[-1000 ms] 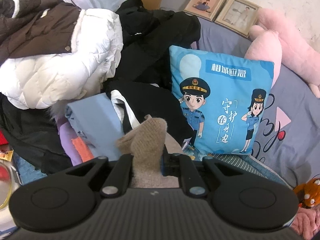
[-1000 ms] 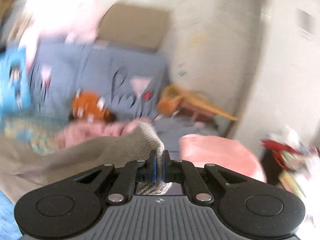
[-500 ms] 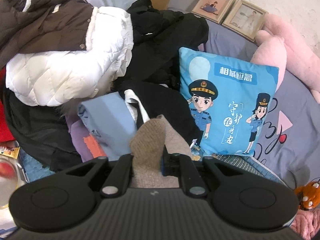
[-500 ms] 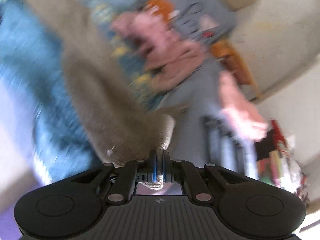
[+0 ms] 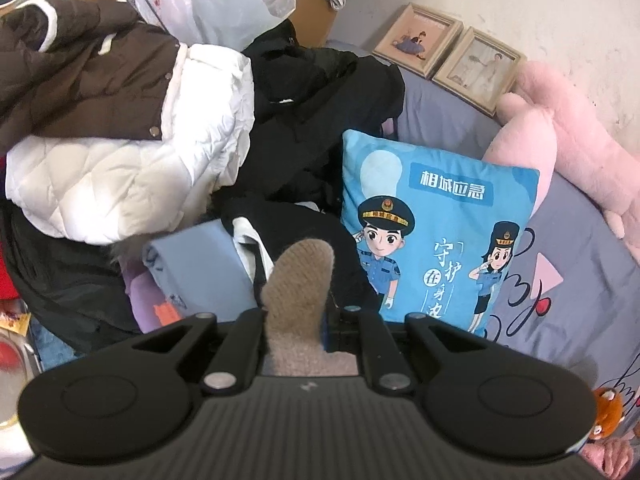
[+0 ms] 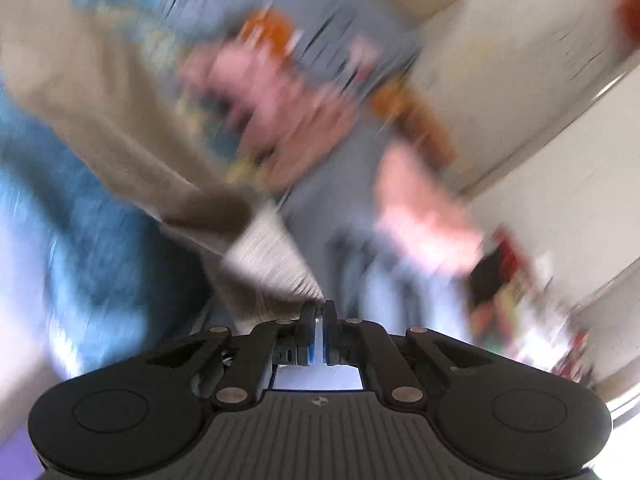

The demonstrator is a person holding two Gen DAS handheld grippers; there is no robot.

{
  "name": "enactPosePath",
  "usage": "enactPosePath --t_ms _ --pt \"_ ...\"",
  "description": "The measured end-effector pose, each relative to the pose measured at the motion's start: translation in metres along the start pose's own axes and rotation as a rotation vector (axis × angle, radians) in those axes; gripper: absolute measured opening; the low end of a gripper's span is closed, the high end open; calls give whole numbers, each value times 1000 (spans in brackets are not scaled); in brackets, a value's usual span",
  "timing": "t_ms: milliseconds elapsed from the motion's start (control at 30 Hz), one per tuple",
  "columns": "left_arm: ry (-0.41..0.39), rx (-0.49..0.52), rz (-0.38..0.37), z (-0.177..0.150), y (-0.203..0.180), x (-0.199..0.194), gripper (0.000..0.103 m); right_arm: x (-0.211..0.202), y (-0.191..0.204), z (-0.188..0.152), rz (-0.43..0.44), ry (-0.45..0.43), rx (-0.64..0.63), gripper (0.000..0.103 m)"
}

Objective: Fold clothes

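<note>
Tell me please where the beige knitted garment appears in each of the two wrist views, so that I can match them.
Left wrist view: the beige knitted garment rises bottom centre, clamped in the left gripper.
Right wrist view: the same garment, blurred, runs from upper left down to the right gripper, whose nearly closed jaws pinch its ribbed edge.
Shared landmark: the orange plush toy, at the lower right edge in the left view, a blurred orange patch at top centre in the right view.

Cushion (image 5: 436, 236) upright on bed (image 5: 576, 280), clothes pile (image 5: 160, 152) to its left, picture frames (image 5: 448, 52) behind, plush toy (image 5: 568, 148) right.
</note>
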State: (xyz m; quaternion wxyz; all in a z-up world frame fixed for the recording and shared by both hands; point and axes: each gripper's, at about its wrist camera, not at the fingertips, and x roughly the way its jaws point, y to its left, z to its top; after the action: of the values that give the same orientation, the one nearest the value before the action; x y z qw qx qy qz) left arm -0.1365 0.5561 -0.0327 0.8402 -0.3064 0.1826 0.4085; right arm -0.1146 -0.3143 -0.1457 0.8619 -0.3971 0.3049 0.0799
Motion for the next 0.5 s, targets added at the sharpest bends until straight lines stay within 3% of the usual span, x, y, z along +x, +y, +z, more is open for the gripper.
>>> enactPosePath --t_ms 100,167,233,367,433,500 --pt "2 9 -1 0 -3 0 10 16 31 -21 92 112 5 3" --pt "3 12 -5 -2 -5 -1 10 18 47 -29 133 139 37 4" --pt "4 17 -8 -3 -8 -2 10 14 49 -35 145 125 144 5" --pt "8 45 -20 -7 -17 -4 10 4 34 -53 113 84 503 19" --pt "8 69 -31 -11 -26 -5 10 2 32 -58 82 65 600 19" --pt "7 96 -41 -16 -35 -8 10 4 31 -50 84 22 619 19"
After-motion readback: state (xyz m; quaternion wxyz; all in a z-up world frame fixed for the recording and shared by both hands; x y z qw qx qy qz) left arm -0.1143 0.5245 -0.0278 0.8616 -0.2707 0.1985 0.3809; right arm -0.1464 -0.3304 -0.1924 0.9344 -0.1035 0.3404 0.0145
